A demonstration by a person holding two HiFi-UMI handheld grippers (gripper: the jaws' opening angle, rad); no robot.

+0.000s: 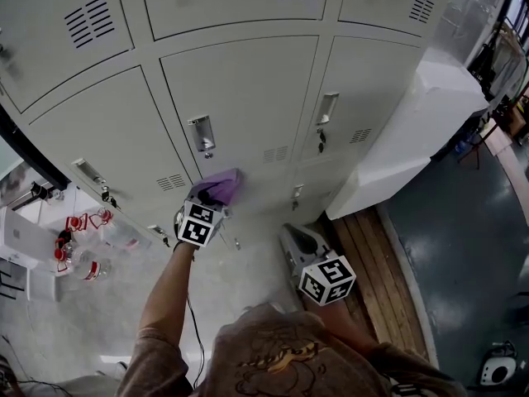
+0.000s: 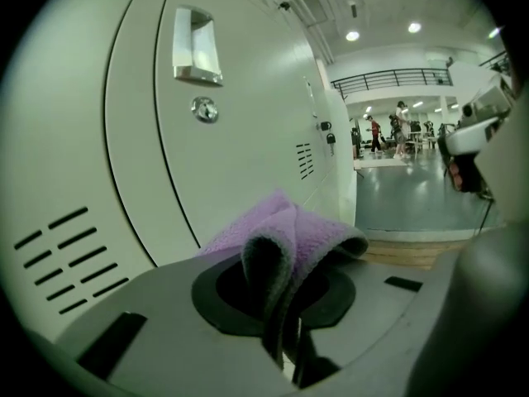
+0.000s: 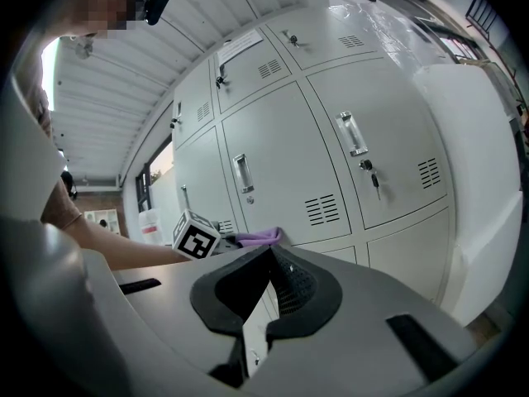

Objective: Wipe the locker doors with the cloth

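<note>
In the head view, the left gripper is held out to the lockers, and its fingers are closed on the purple cloth. The cloth sits at the lower edge of the middle door, below its handle and left of its vents. The right gripper hangs lower and nearer the person, clear of the doors, above a wooden platform. A white cabinet stands at the right end of the lockers, and bottles lie on the floor at left. In the left gripper view, the left gripper has its fingers shut on a fold of the cloth. The fold stands up between them, and its far edge lies against the door. The handle and a round lock sit above the cloth, with the vents to the right. In the right gripper view, the right gripper has its fingers closed, tips touching, with nothing between them. Beyond them, the left gripper's marker cube and the cloth show at the foot of the door, below its handle. The person's forearm reaches in from the left.
</note>
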